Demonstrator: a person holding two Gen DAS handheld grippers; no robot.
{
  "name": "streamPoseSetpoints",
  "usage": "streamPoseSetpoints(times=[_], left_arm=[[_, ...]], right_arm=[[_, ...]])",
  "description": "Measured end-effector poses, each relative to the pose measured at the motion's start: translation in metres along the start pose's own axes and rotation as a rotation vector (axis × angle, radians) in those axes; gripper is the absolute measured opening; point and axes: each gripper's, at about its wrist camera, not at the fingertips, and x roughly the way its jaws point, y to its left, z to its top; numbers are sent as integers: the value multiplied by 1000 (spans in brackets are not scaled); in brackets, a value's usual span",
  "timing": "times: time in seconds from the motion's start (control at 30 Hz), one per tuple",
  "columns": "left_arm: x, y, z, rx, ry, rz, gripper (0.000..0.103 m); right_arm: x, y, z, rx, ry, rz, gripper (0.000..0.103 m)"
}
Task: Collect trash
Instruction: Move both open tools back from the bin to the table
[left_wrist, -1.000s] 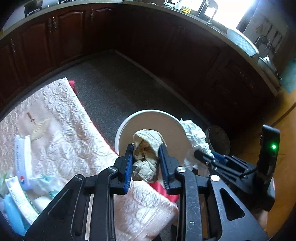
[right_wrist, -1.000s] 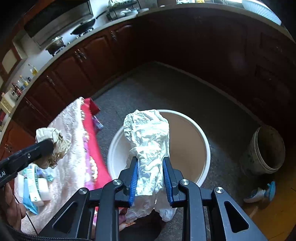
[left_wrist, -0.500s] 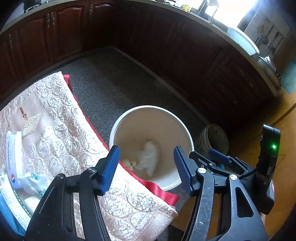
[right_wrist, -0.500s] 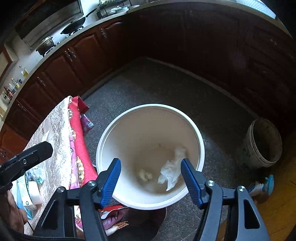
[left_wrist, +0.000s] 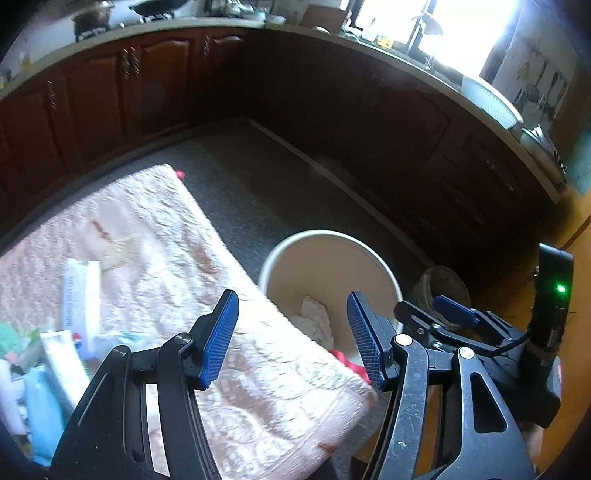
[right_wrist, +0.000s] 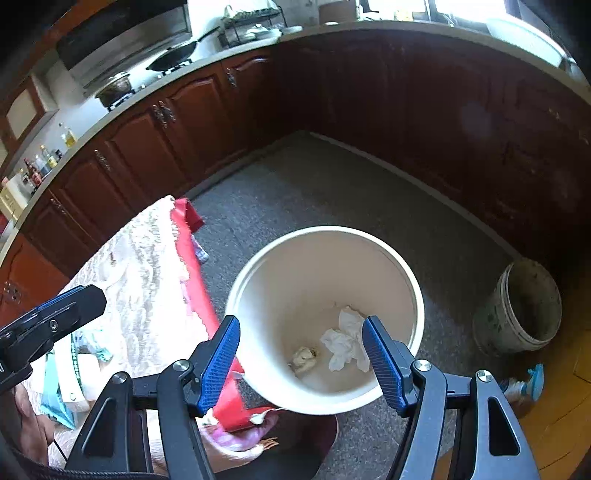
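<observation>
Cabinets (right_wrist: 155, 147) of dark red-brown wood curve round the speckled grey floor (right_wrist: 332, 192), under a pale countertop that carries a wok (right_wrist: 173, 57) and a lidded pot (right_wrist: 114, 86). Next in size, the tabletop (left_wrist: 155, 236) lies at the left under a pink embossed cloth, with a red cloth (right_wrist: 192, 236) showing along its edge. Just beside that edge the white bucket (right_wrist: 258, 266) stands upright on the floor. Well apart from it, near the cabinets, sits a smaller grimy pail (right_wrist: 517, 314), and a blue-and-white spray bottle (right_wrist: 524, 382) lies on the floor near the pail.

Over the tabletop's near corner, the left gripper (left_wrist: 291, 338) has its blue-padded fingers (left_wrist: 218, 339) spread wide, nothing between them. Over the bucket's near rim, the right gripper (right_wrist: 301, 363) is likewise spread wide and holds nothing; its fingers (right_wrist: 218, 362) frame the trash below.

On the bucket's bottom lie a crumpled white tissue (right_wrist: 345, 341) and, just beside it to the left, a smaller beige paper wad (right_wrist: 303, 358); whether the two touch cannot be told.

At the tabletop's left end, blurred in the left wrist view, sits a clutter of packets (left_wrist: 79, 295) in white, blue and green.
</observation>
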Motion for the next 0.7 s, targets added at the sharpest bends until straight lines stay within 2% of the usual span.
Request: streamPoseSetpoints(times=[0.33,0.7], left_arm=[[-55,32,-15,-24,-120,108,60],[-98,58,-39,-19,-222,198,60]], right_arm=[[-31,45,-4,-76,-81,29,71],[-49,97,-15,-152,-120,79,73]])
